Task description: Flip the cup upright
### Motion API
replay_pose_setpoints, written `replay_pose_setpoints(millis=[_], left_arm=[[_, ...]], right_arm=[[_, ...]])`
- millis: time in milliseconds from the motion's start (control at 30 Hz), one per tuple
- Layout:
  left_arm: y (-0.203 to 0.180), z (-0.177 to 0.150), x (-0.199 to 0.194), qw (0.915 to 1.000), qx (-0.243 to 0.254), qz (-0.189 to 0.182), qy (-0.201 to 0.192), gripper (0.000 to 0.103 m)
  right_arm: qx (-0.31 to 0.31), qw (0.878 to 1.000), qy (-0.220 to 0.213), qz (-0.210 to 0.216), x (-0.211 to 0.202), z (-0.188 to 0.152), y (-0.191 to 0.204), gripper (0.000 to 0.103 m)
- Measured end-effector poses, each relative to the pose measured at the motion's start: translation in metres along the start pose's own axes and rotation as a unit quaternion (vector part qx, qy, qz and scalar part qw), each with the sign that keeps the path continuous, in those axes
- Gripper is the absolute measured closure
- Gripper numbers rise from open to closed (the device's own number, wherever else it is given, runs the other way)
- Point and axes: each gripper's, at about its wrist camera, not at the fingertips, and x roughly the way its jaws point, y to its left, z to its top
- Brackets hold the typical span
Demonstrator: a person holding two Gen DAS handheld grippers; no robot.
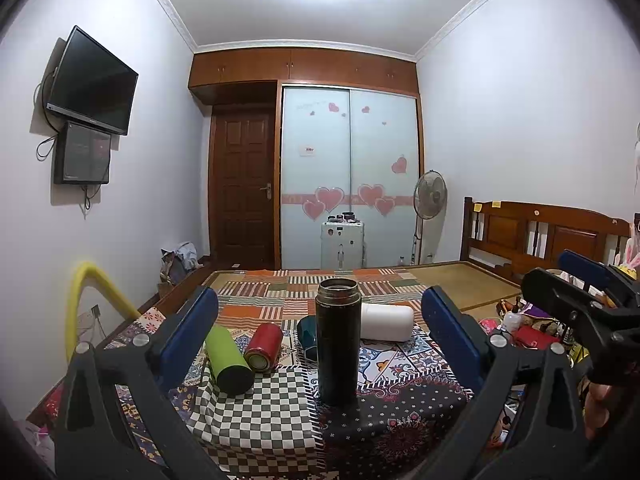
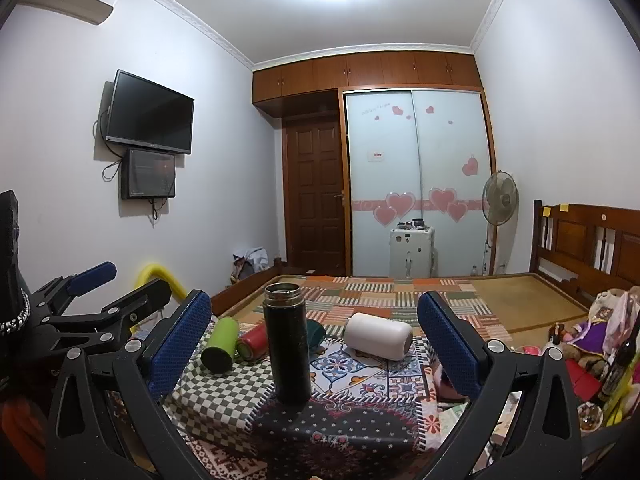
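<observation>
Left wrist view shows me my left gripper (image 1: 320,320) with its jaws spread wide and nothing between the blue pads; the black cup (image 1: 337,340) stands upright on the bed (image 1: 460,284), mouth up, framed in the gap between them but touching neither. It sits near the bed's near edge, on the patchwork cloth (image 1: 260,412). Behind it four more cups lie on their sides: a green cup (image 1: 228,360) toward the left edge, a red cup (image 1: 264,346) just beside it, a teal cup (image 1: 307,334) partly hidden by the black one, and a white cup (image 1: 387,322) to the right.

On the right wrist view, my right gripper (image 2: 314,334) is likewise wide open and empty, with the black cup (image 2: 287,344) standing left of centre in its gap. The white cup (image 2: 378,336) lies well apart from the pads. At far left I see the left gripper (image 2: 120,284) from the side.
</observation>
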Motion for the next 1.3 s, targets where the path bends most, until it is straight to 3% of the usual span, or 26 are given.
replay_pose_setpoints(millis=[1300], left_arm=[[-0.0004,-0.0059,0.0027,0.9999,-0.001,-0.01,0.01,0.0]], right_arm=[[0.001,1.0,-0.001,0.004,-0.0006,0.0013,0.0034,0.0]])
